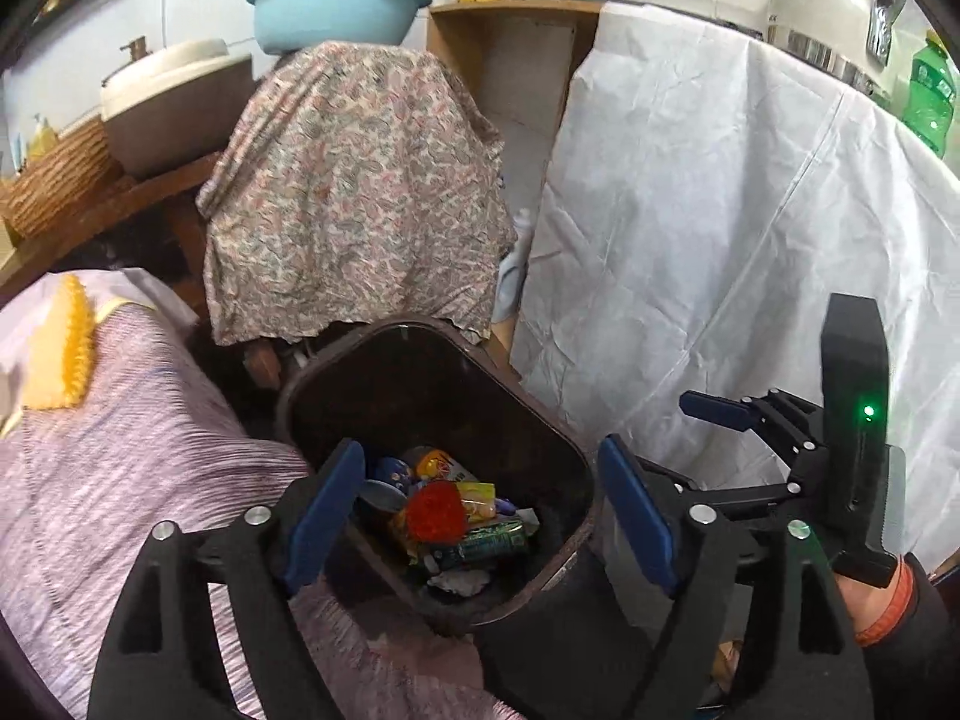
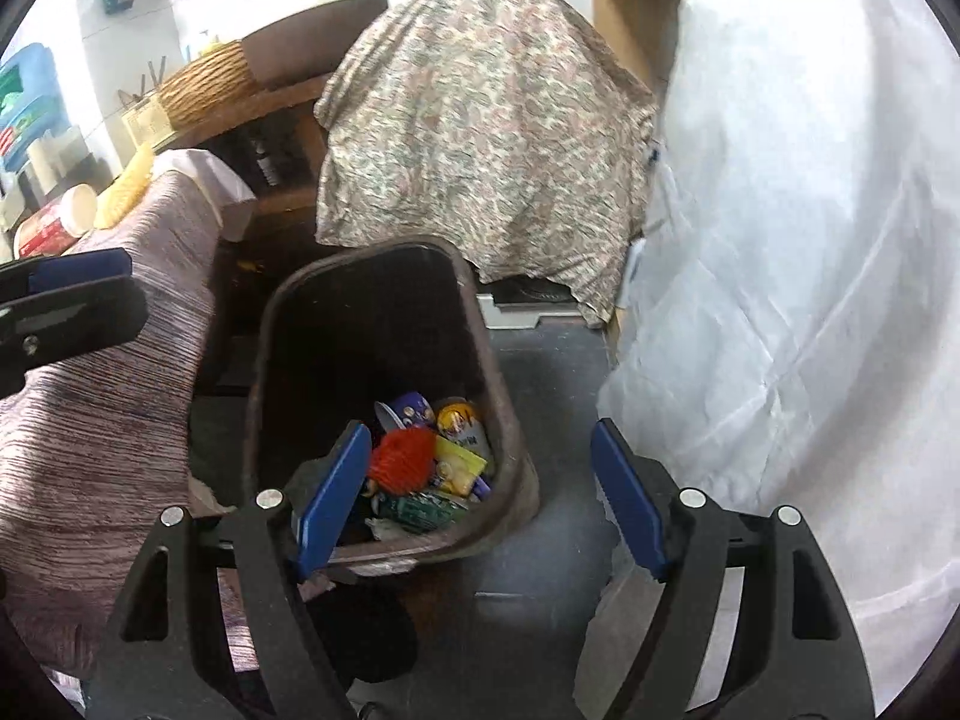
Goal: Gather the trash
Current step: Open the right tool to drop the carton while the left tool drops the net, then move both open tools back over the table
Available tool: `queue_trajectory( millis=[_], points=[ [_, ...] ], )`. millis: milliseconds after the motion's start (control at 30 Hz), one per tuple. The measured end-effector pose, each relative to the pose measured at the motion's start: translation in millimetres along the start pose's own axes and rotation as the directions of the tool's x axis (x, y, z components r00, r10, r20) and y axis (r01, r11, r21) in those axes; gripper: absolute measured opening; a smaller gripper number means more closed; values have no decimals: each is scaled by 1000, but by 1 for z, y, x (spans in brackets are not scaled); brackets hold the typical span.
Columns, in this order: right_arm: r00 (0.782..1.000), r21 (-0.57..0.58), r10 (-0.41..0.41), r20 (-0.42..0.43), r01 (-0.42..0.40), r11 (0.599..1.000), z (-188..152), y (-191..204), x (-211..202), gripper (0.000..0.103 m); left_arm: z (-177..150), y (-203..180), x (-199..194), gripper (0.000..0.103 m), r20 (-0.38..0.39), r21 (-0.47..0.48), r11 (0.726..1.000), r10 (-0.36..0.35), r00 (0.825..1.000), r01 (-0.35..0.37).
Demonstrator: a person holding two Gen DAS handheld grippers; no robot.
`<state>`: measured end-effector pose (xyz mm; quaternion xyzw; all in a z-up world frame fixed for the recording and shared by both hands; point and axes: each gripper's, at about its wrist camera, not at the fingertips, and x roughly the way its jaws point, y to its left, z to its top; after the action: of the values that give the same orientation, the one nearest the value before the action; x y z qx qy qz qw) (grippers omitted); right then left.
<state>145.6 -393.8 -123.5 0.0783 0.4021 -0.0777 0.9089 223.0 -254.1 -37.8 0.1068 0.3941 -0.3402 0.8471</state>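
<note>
- The left hand-held gripper [image 1: 480,516] hangs above the open mouth of a dark brown trash bin [image 1: 336,384], tilted downward, its blue pads spread wide with nothing between them.
- The right hand-held gripper [image 2: 480,504] is also wide and empty; its left pad overlaps the bin's near rim in its own view, while its right pad hangs over the dark floor [image 2: 540,372] beside the bin.
- In the left wrist view the right hand-held gripper shows to the right, just beside the left one, held by a hand [image 1: 870,606] with an orange band at the wrist.
- The trash lies at the bottom of the bin, below and ahead of both grippers — a red round piece [image 1: 435,513] on top, a green can [image 1: 492,546], a yellow wrapper [image 1: 477,495], a blue-and-white cup [image 2: 405,411] and a yellow-topped can [image 2: 459,420].
- Left of the grippers a purple striped cloth [image 1: 120,450] covers a surface, with a yellow knobbly item [image 1: 63,348] on it.
- Beyond the bin hangs a flowered cloth [image 1: 354,192]; to the right, a white sheet [image 1: 720,210] drapes down.
- A pale blue basin [image 1: 336,12] sits above the flowered cloth.
</note>
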Motion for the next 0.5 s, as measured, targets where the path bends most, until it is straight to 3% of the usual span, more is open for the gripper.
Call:
queue_trajectory(
  millis=[233,500],
  points=[
    [998,-58,63,15,-63,996,16,35,-1,79,-10,36,-42,88,35,-49,998,39,999,-37],
    [985,-143,172,21,-168,975,33,87,-6,79,-28,83,-83,90,60,-113,986,131,990,-124]
  ],
)
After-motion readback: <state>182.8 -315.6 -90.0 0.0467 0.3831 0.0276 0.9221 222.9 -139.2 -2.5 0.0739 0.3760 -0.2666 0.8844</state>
